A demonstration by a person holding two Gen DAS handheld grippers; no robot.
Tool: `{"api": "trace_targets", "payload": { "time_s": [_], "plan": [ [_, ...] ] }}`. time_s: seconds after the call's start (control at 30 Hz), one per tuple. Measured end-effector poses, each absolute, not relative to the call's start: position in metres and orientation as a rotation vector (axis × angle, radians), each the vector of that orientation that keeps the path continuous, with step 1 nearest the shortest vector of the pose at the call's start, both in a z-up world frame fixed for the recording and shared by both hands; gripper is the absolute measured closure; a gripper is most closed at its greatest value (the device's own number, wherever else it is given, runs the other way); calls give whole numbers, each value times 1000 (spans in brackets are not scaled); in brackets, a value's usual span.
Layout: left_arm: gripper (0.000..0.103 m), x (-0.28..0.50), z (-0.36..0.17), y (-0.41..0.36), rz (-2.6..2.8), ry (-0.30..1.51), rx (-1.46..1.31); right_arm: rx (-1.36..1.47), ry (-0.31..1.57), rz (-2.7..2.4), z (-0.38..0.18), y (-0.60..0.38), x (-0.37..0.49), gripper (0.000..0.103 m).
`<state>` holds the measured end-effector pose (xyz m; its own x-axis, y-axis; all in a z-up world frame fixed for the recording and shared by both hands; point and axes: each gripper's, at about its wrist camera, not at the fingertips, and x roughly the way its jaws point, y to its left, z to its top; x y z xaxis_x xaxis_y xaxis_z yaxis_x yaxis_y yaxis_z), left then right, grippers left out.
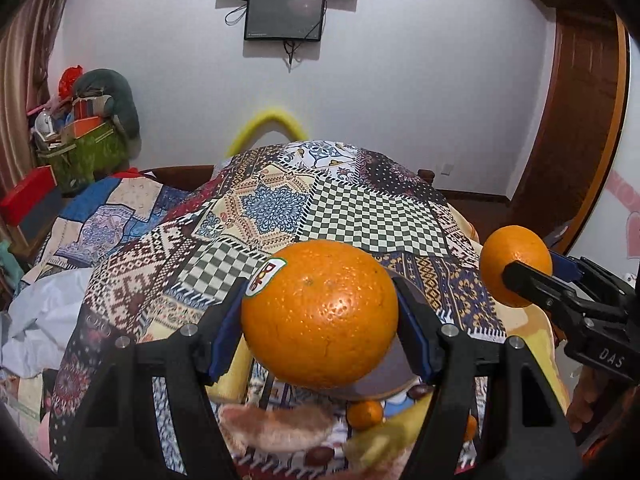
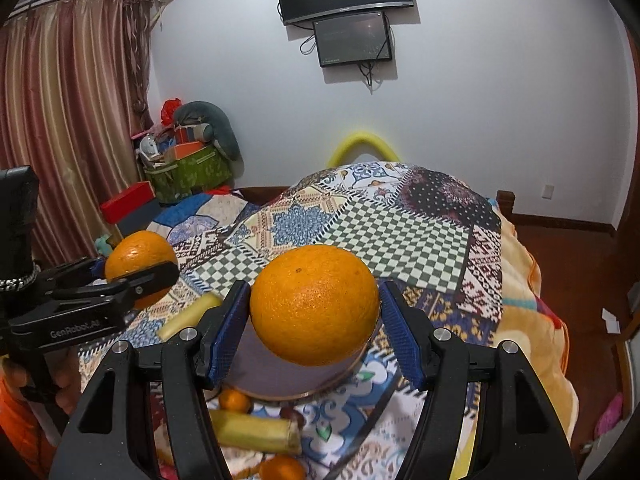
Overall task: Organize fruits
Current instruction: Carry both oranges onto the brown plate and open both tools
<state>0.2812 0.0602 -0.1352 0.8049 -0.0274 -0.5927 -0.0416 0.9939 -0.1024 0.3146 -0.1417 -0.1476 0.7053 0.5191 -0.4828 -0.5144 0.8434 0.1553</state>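
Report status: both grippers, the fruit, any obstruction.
Left gripper shut on stickered orange. Right gripper shut on second orange. Both held above brown plate; small fruit and yellow stalks loose on the patterned cloth. Nothing in the way.

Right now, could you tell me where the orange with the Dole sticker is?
The stickered orange is clamped in the left gripper, lifted above the brown plate.

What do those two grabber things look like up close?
Both are black plastic. The left gripper and the right gripper each have two long fingers with ribbed blue pads and round silver bolts. White letters are printed on their sides: "GenRobot.AI" on the left one, "DAS" on the right one. An orange sleeve shows beside the left one.
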Motion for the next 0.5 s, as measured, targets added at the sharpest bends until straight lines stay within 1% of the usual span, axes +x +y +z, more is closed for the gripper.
{"api": "trace_targets", "payload": {
  "time_s": [0.23, 0.5],
  "plan": [
    [35, 317, -147, 65, 13, 668, -124, -2, 554, 576, -155, -131, 343, 41],
    [35, 353, -167, 72, 17, 722, -129, -26, 630, 583, -180, -116, 378, 41]
  ]
}}
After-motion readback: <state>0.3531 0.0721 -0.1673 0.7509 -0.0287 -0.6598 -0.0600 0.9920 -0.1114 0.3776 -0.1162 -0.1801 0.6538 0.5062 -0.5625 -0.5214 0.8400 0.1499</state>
